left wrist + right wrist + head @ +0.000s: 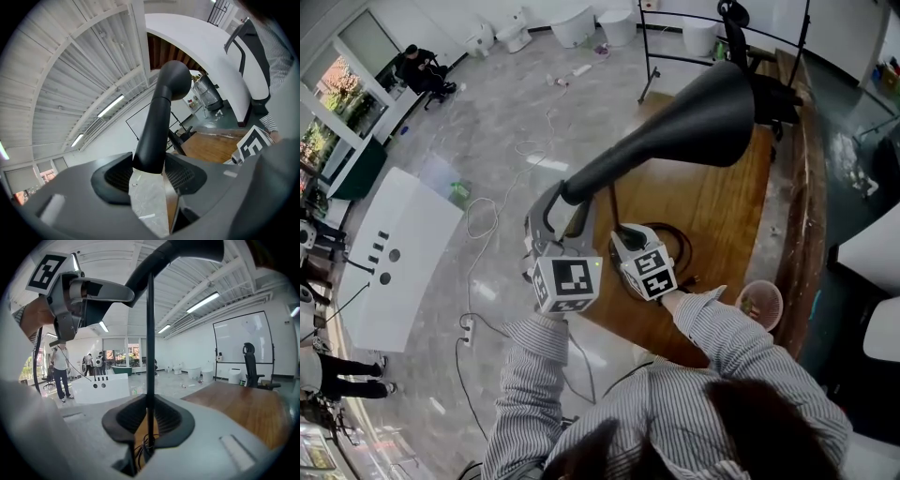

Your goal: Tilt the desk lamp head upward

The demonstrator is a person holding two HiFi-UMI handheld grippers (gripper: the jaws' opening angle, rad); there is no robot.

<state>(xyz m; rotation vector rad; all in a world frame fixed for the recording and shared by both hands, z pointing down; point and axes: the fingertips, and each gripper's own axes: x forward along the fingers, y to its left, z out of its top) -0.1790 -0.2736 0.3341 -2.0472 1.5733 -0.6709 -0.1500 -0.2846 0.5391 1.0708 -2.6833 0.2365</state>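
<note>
1. Wooden desk (712, 202) is sitting in a big white hall, with the desk lamp head (684, 131) hanging over it, tilting away.
2. Meanwhile the left gripper (551, 208) is clamping that head's narrow neck.
3. And the right gripper (625, 236) is pinching the thin lamp pole (150, 333).

Grey-bodied tongs (555, 204), black-and-white marker cubes (567, 284), pinstriped shirt sleeves (530, 375)

Your right gripper (149, 420) clamped on the desk lamp's thin upright stem (150, 343), your left gripper (123, 292) on the lamp neck (150, 266) top left, wooden desk (243, 413) at right.
</note>
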